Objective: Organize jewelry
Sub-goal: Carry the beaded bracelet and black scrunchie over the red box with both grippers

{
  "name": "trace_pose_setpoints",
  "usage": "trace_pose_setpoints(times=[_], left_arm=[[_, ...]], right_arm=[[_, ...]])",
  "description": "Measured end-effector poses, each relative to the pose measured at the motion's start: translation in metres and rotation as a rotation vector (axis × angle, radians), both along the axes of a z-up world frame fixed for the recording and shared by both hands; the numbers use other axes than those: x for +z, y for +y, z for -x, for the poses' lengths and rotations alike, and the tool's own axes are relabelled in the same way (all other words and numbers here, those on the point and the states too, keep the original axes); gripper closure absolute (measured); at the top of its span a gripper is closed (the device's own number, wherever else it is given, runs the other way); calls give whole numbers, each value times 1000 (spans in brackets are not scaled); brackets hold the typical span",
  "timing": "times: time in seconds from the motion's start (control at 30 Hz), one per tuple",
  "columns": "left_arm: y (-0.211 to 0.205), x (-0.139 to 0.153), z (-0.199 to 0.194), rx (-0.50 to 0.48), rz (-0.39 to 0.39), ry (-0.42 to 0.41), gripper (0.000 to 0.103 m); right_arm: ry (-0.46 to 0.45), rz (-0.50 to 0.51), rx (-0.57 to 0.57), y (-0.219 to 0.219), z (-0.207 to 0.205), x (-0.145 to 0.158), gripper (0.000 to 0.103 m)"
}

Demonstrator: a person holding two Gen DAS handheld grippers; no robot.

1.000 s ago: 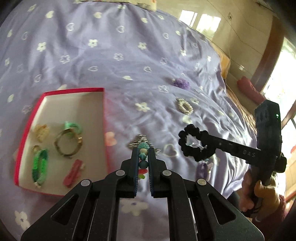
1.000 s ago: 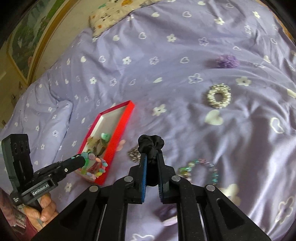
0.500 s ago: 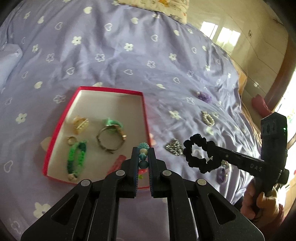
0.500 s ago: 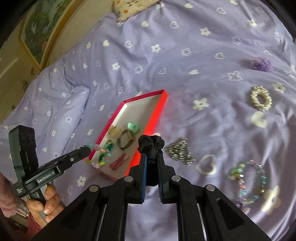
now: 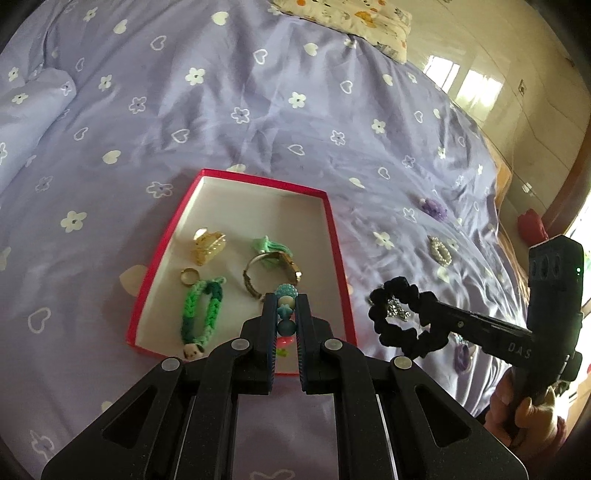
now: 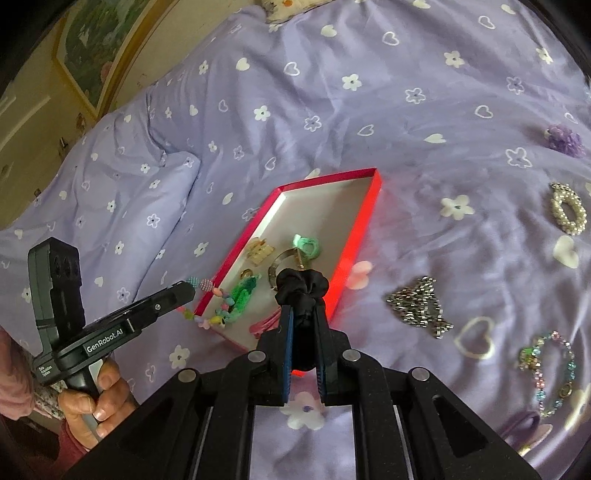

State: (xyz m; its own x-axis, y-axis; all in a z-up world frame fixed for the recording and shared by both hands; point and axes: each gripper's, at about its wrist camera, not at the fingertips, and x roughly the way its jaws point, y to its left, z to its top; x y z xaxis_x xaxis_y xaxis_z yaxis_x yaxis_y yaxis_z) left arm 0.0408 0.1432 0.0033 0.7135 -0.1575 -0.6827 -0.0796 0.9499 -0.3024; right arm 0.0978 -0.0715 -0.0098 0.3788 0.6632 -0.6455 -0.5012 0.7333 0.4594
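Black plastic left gripper point(image 6: 190, 291) with white "GenRobot.AI" lettering, silver pivot screws, blue-lined jaws.

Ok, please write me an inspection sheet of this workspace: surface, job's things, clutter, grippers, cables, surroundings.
Surface: purple bedspread with white flowers and hearts, wrinkled.
Job's things: red box holds a green woven bracelet, metal bangle, gold clip, small ring. Outside it lie a silver piece, pearl ring, pastel bracelet, purple flower.
Clutter: nothing seen.
Grippers: left gripper shut on a beaded bracelet; right gripper shut on a black scrunchie.
Cables: nothing seen.
Surroundings: patterned pillow, framed picture.
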Motion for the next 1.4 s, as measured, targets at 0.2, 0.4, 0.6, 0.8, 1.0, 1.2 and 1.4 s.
trace_pose_setpoints(times=[0.2, 0.4, 0.6, 0.8, 1.0, 1.2, 1.4], left_arm=[[9, -4, -2, 15, 5, 4, 95], [15, -9, -7, 22, 5, 17, 95], [21, -14, -15, 24, 9, 24, 95], [27, -19, -24, 23, 14, 33, 95], [31, -28, -31, 25, 11, 52, 95], [40, -38, -35, 42, 26, 72, 95], [47, -46, -37, 59, 20, 88, 95]], right_arm=[[-2, 2, 24, 16, -1, 1, 93], [3, 9, 43, 29, -5, -3, 93], [14, 15, 60, 42, -12, -8, 93], [24, 23, 92, 62, -18, -14, 93], [36, 37, 110, 77, -26, -22, 93], [57, 47, 117, 85, -35, -33, 93], [69, 60, 123, 90, -40, -41, 93]])
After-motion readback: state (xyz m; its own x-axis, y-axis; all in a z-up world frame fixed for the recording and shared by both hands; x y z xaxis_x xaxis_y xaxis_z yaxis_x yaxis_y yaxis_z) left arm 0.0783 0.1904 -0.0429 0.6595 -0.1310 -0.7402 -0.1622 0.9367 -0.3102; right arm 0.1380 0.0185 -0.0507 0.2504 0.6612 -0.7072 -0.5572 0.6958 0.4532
